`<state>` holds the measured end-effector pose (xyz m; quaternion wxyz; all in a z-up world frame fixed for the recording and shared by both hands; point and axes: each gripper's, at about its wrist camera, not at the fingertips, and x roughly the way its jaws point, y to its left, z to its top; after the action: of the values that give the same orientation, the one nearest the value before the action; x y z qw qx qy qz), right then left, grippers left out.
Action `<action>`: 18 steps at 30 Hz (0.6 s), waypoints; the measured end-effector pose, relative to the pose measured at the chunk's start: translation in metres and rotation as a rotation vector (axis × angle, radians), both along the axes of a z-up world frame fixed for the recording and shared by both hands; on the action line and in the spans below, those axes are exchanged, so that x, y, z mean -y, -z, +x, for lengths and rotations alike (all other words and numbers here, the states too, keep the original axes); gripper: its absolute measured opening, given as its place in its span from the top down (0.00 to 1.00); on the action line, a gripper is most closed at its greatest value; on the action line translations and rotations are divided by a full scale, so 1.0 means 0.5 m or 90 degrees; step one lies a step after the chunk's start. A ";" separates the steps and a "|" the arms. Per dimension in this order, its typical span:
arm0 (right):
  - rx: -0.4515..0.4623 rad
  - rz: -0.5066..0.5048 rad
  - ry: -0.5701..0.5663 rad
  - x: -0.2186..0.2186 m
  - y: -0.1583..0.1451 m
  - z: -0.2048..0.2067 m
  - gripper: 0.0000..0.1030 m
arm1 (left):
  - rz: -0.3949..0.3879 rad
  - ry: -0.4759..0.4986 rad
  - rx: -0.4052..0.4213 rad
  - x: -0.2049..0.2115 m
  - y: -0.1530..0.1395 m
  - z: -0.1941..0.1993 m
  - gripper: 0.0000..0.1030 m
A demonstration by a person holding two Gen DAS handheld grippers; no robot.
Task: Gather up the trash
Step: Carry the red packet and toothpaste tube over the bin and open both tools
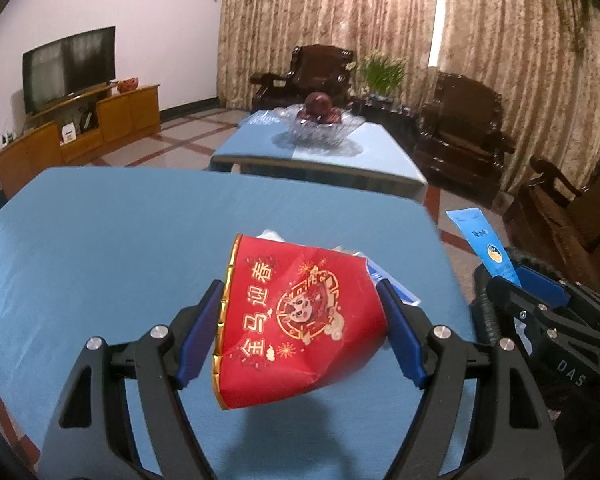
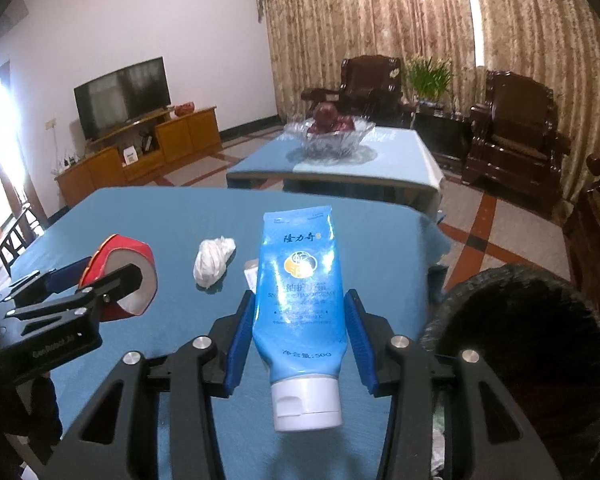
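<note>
Right gripper in the foreground, jaws pressed on both sides of a blue tube, white cap toward the camera, crimped end pointing away, held above the blue worktop. Ahead and left of the jaws, a crumpled white tissue lying on the worktop. Further left, the left gripper clamped on a red paper cup, its open mouth facing right. Just right of the jaws, a dark bin, off the worktop edge.
</note>
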<state>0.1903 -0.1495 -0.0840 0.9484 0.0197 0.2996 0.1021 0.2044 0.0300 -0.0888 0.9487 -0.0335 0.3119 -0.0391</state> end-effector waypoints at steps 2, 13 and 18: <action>0.009 0.002 0.006 0.016 -0.015 -0.014 0.57 | -0.001 0.012 0.011 0.023 -0.015 -0.008 0.29; 0.050 -0.003 0.075 0.158 -0.077 -0.096 0.57 | -0.011 0.109 0.038 0.191 -0.058 -0.029 0.29; 0.055 -0.011 0.125 0.239 -0.083 -0.125 0.57 | -0.015 0.166 0.049 0.291 -0.065 -0.035 0.29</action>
<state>0.1279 -0.2687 -0.0423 0.9660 0.0366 0.2560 0.0069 0.1870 -0.1156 -0.0564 0.9465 -0.0023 0.2763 -0.1670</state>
